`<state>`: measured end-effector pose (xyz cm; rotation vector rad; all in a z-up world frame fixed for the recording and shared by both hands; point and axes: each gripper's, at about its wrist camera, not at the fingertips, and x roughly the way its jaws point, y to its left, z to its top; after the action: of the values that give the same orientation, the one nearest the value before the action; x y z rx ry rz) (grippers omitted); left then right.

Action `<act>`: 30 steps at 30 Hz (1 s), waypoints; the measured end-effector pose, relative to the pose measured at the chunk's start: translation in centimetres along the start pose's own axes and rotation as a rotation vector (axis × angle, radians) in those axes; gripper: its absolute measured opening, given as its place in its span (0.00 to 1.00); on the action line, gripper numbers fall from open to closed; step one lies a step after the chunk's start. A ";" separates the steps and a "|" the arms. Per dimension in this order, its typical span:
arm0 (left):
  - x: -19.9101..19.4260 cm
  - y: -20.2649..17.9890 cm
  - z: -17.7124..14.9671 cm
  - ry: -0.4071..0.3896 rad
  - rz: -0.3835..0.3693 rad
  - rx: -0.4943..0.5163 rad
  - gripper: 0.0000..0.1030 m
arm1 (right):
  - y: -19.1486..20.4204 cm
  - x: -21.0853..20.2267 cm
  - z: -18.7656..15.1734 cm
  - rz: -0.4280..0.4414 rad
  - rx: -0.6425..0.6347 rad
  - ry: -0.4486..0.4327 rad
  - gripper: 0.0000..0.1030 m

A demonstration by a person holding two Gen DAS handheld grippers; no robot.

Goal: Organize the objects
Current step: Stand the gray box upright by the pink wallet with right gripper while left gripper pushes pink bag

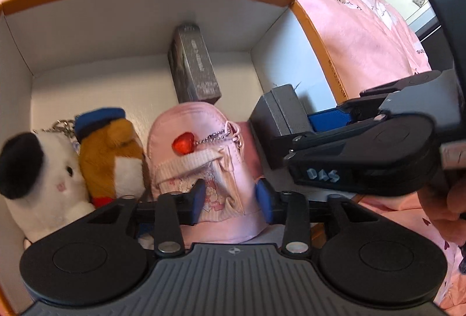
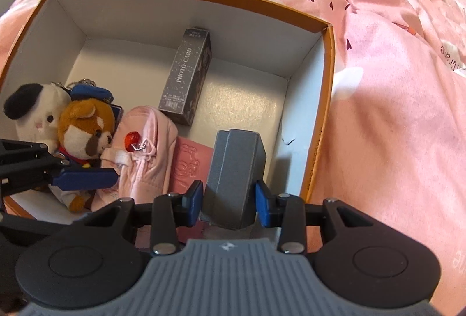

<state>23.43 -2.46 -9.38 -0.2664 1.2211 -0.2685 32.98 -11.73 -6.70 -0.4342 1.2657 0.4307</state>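
The right gripper (image 2: 228,198) is pinching a grey box (image 2: 234,170) inside the cardboard box (image 2: 327,100); the left gripper (image 1: 231,199) fingers are standing spread around a pink pouch (image 1: 198,164).

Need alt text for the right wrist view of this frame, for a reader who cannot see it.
The right gripper holds a grey box over an orange-rimmed cardboard box on pink bedding. Inside lie a dark photo card box, a pink pouch and two plush toys. The left gripper's blue finger enters from the left.
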 end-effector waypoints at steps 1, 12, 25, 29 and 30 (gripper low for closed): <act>0.1 0.0 -0.1 -0.003 0.002 0.000 0.33 | 0.5 0.2 0.0 -0.027 -0.023 0.006 0.38; -1.5 0.8 -0.6 -0.051 -0.053 0.023 0.12 | -0.6 0.9 1.0 0.049 0.042 0.062 0.38; -4.1 -1.0 -0.3 -0.102 -0.047 0.230 0.11 | -2.2 0.5 1.2 0.192 0.091 0.055 0.38; -3.6 -2.3 -0.3 -0.108 -0.020 0.315 0.10 | -2.4 0.4 1.3 0.203 0.111 0.062 0.38; -3.6 -2.3 -0.3 -0.110 -0.018 0.317 0.10 | -2.6 0.4 1.3 0.210 0.121 0.063 0.38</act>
<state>21.90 -3.44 -5.47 -0.0170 1.0501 -0.4517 35.52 -13.18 -6.54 -0.2146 1.3969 0.5173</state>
